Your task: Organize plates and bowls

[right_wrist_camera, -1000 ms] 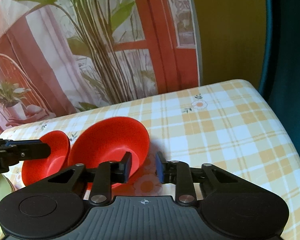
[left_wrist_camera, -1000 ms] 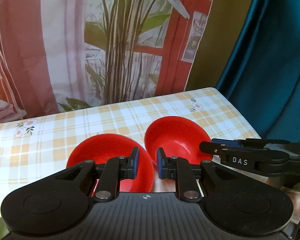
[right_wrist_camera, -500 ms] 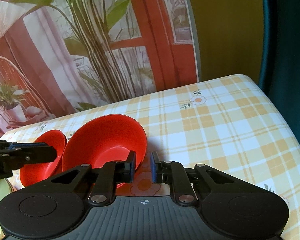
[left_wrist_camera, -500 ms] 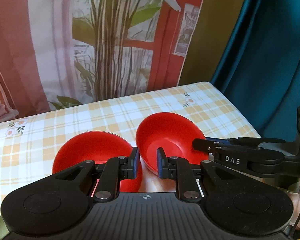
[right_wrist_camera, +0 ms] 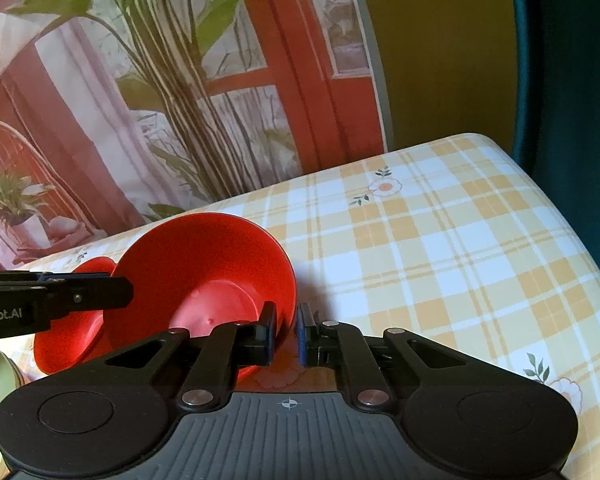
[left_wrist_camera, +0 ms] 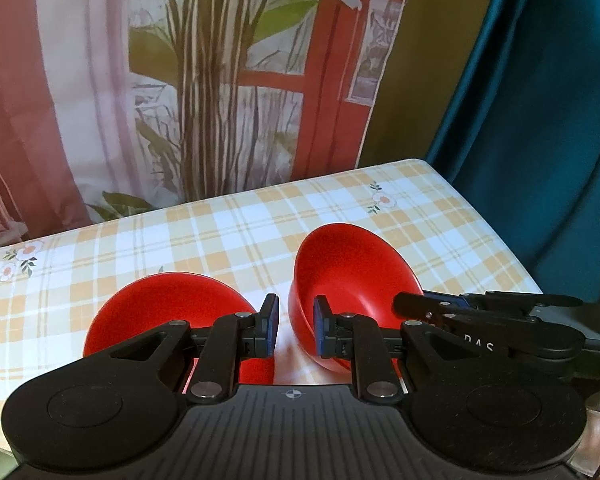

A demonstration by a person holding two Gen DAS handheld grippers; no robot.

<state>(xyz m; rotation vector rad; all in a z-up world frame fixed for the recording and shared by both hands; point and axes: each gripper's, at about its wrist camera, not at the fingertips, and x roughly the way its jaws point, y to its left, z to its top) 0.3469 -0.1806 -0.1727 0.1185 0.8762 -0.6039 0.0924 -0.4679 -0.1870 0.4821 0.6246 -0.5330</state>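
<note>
Holding one red bowl (right_wrist_camera: pixel 204 280) tilted off the checked worktop (right_wrist_camera: pixel 440 240) by its rim, my right gripper (right_wrist_camera: pixel 286 332) is clamped there; rigid, light-looking, glossy, likely slippery. Second bowl (left_wrist_camera: pixel 168 312) rests beside; left gripper (left_wrist_camera: pixel 296 330) empty, jaws apart.

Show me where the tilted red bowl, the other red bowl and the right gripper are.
Tilted red bowl (right_wrist_camera: pixel 220 276), right wrist view, inner wall.
Other red bowl (left_wrist_camera: pixel 168 304), left wrist view, inside surface.
Right gripper (right_wrist_camera: pixel 286 334), right wrist view, midway between fingertips, at the tilted bowl's rim.
</note>
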